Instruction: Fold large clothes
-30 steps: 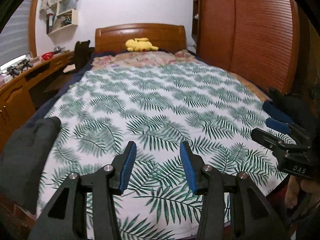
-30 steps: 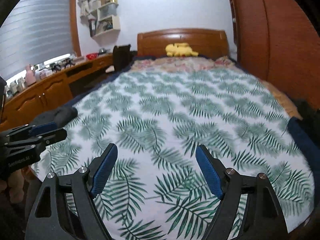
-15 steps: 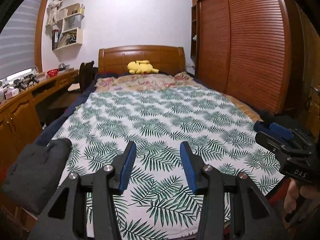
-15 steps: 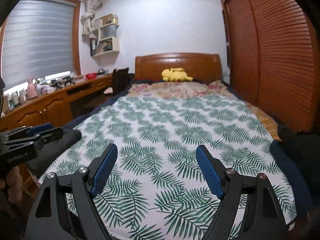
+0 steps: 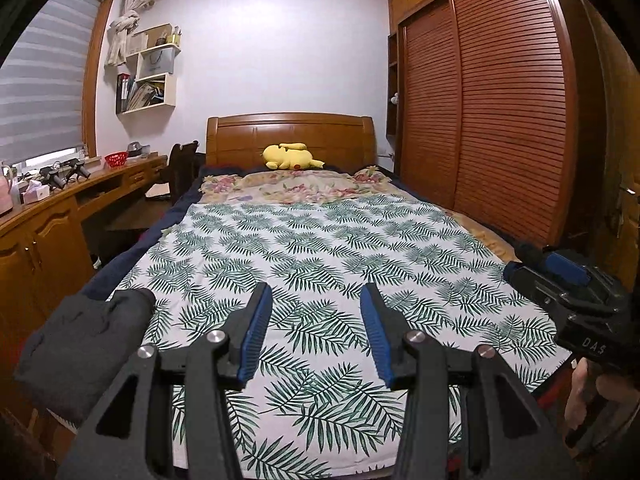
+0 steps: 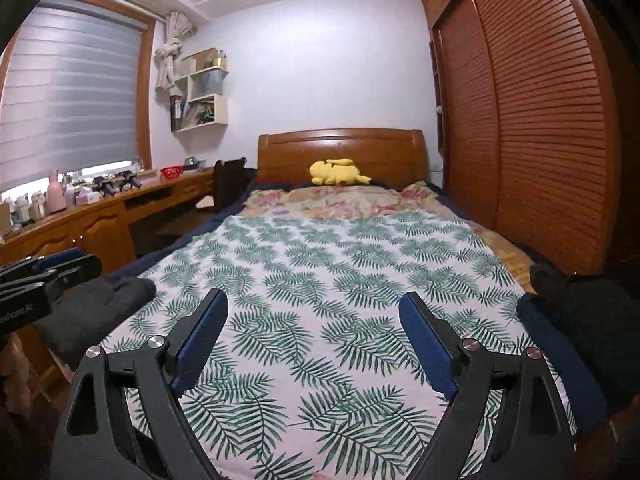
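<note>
- My left tongs (image 5: 316, 300) stand part-open over the bed's foot edge, nothing between the pads.
- My right tongs (image 6: 314, 312) have just been opening — wide now, empty too.
- A dark grey garment (image 5: 86, 344) lies bunched at the bed's near-left corner — a second dark heap (image 6: 576, 316) at the near-right corner.
- The leaf-print cover (image 5: 320, 256) lies flat.

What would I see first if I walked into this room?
Probably the big leafy green-and-white sheet spread flat over the whole bed. Then the yellow plush toy lying against the wooden headboard at the far end, and the tall slatted wardrobe doors along the right.
</note>
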